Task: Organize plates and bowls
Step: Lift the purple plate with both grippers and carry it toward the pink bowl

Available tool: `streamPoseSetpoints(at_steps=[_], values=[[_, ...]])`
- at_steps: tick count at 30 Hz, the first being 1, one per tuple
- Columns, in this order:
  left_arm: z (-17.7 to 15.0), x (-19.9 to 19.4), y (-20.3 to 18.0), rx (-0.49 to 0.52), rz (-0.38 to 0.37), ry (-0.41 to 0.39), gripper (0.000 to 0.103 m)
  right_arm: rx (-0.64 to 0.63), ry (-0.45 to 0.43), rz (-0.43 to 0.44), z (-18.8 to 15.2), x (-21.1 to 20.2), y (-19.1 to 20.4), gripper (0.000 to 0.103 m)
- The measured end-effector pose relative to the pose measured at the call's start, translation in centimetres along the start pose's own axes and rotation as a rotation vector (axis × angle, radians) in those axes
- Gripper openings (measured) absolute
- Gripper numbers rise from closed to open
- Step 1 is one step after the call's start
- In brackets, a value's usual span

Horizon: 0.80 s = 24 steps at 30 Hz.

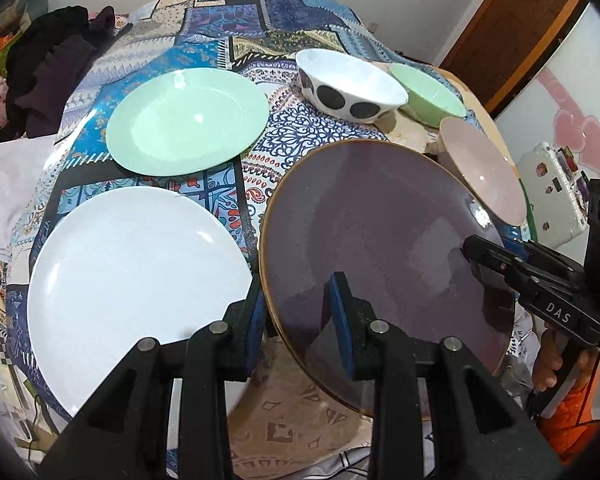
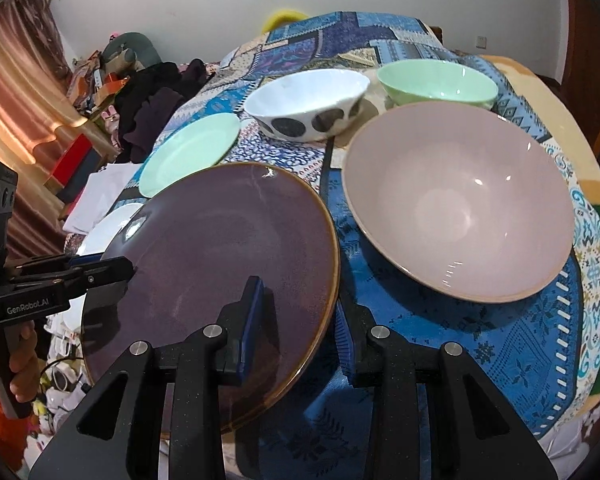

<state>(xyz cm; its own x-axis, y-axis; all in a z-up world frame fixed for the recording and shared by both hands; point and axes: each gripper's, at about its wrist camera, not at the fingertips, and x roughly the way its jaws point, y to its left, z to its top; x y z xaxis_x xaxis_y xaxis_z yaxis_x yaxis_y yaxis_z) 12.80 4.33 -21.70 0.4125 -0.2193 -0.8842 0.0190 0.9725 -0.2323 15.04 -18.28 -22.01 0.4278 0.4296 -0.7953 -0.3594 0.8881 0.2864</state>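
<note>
Left wrist view, left to right. White plate (image 1: 136,276) lies flat on the patterned tablecloth (image 1: 300,148), nearest the camera on the left. Beyond it, the mint-green plate (image 1: 186,120), also flat, apart from the white one. Dark clothing (image 1: 48,76) is heaped at the table's far left edge.

Left gripper (image 1: 296,320): jaws clamped on the near-left rim of the purple plate (image 1: 380,240), one blue pad above the rim and one below. The plate sits tilted, its gold-edged rim raised clear of the cloth on the near side and overlapping the white plate's edge in this view.

Farther back, the white bowl with black dots (image 1: 350,84) stands upright, the green bowl (image 1: 428,94) just beside it to the right. The pink bowl (image 1: 484,168) shows behind the purple plate's far-right rim.

Right gripper (image 1: 470,250) enters from the right, its tips closed over the plate's opposite rim. In the right wrist view its fingers (image 2: 252,320) straddle that rim, gripping it. A hand (image 1: 556,360) holds its handle.

So the purple plate is carried between both grippers, held at opposite edges, above the table's near side.
</note>
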Motion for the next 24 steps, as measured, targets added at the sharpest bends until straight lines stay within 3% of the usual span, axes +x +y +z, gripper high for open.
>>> streamPoseSetpoints(at_steps=[24], values=[[1.2,4.0,0.5,-0.008,-0.004,0.063,0.031,0.022,0.029,-0.053,0.2,0.8,-1.2,0.033]])
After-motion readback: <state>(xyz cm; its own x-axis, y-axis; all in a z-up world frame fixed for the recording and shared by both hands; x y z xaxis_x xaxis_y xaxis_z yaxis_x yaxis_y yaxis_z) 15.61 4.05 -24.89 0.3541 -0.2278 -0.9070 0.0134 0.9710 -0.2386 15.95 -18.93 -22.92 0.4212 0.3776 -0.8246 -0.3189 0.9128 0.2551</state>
